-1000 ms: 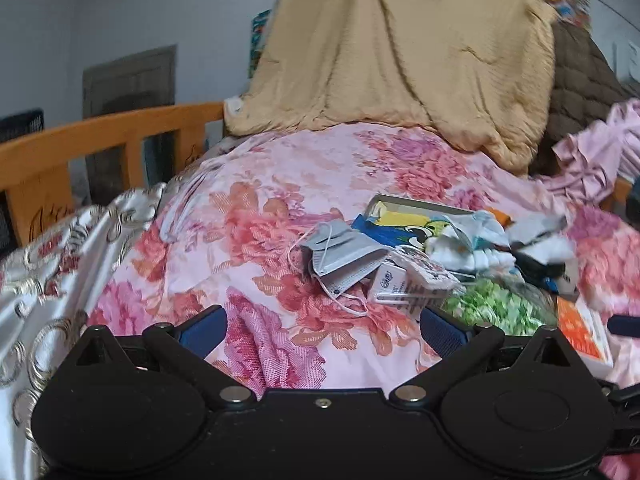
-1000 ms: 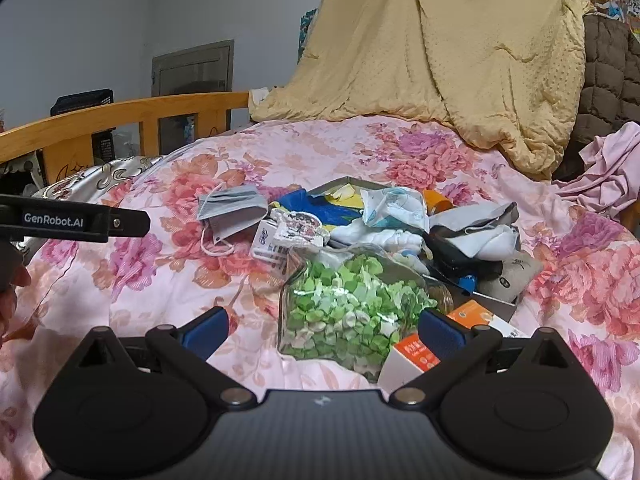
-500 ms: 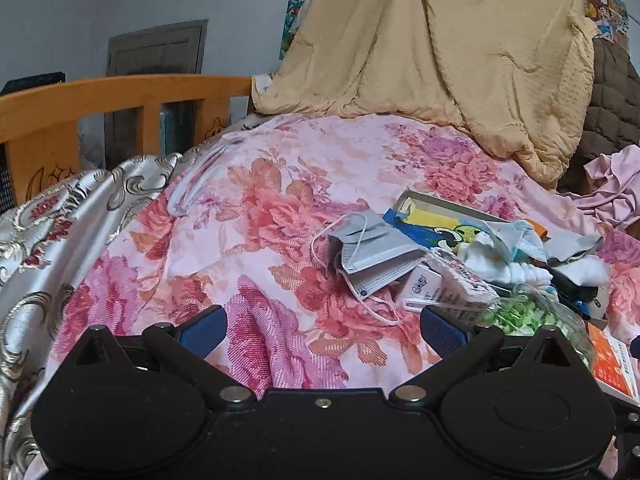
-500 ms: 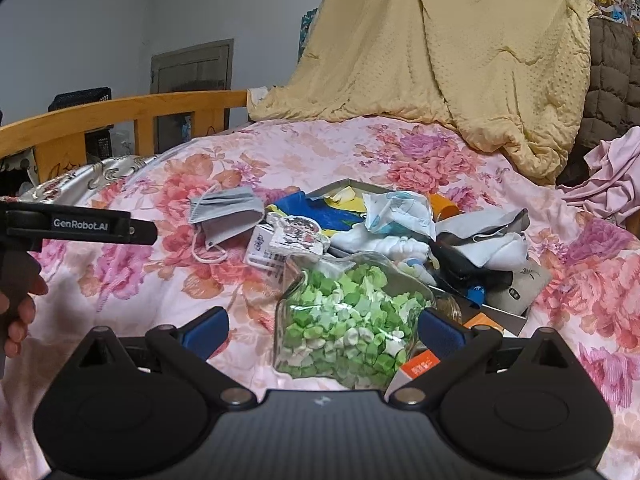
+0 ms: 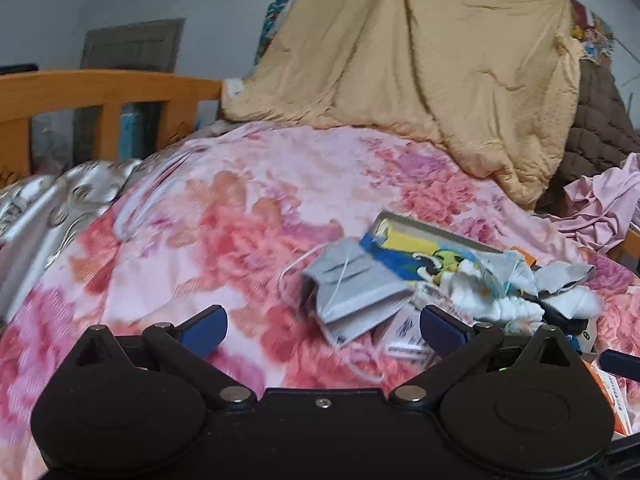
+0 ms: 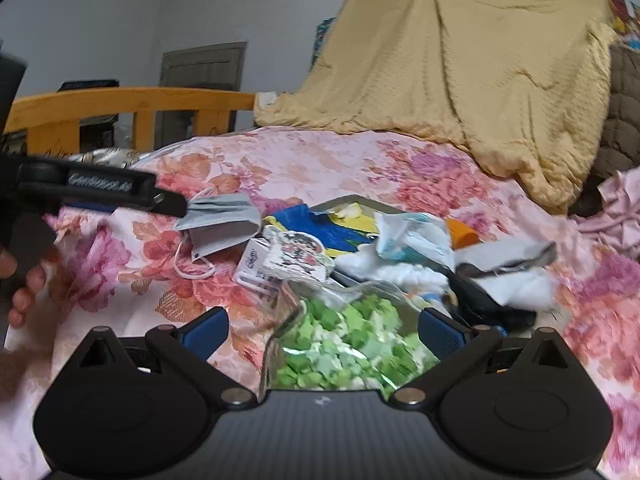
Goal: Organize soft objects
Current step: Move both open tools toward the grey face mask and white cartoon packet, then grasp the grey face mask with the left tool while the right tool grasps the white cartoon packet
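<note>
My left gripper (image 5: 323,328) has its jaws wide apart; the grey folded cloth face mask (image 5: 352,292) sits at 12 o'clock. My right gripper (image 6: 323,330) has its jaws wide apart too.

Matt pleated-fabric face mask (image 5: 352,292) (grey) lies on smooth floral cloth bedspread (image 5: 240,216); glossy clear-plastic bag (image 6: 344,344).

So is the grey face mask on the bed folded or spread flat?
Folded. The grey face mask lies doubled over on the floral bedspread, its layered edges showing and a white ear loop trailing loose beside it.
</note>
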The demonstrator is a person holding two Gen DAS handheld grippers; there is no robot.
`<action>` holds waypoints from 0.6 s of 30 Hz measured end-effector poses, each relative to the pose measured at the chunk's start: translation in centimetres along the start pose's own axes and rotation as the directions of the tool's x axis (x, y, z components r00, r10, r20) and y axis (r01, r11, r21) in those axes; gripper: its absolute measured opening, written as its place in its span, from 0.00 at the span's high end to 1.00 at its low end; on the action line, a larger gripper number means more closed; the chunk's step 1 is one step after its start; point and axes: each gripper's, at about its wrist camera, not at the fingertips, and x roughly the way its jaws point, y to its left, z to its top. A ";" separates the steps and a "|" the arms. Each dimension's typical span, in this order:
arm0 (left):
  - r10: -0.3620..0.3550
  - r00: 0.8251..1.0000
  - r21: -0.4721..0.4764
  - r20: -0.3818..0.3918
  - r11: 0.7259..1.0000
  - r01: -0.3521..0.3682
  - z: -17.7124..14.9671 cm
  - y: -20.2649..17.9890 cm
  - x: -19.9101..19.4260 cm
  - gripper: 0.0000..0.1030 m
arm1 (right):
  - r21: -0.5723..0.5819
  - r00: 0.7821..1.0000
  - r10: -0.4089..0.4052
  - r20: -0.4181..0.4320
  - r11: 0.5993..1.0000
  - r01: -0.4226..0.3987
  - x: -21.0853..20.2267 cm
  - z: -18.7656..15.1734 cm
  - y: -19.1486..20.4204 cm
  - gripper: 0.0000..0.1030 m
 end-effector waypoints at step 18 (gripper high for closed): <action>-0.177 0.983 -0.031 -0.057 0.984 0.176 1.6 2.7 6.0 0.01 | -0.264 1.000 0.006 0.003 0.964 -0.005 6.3 2.0 3.7 0.13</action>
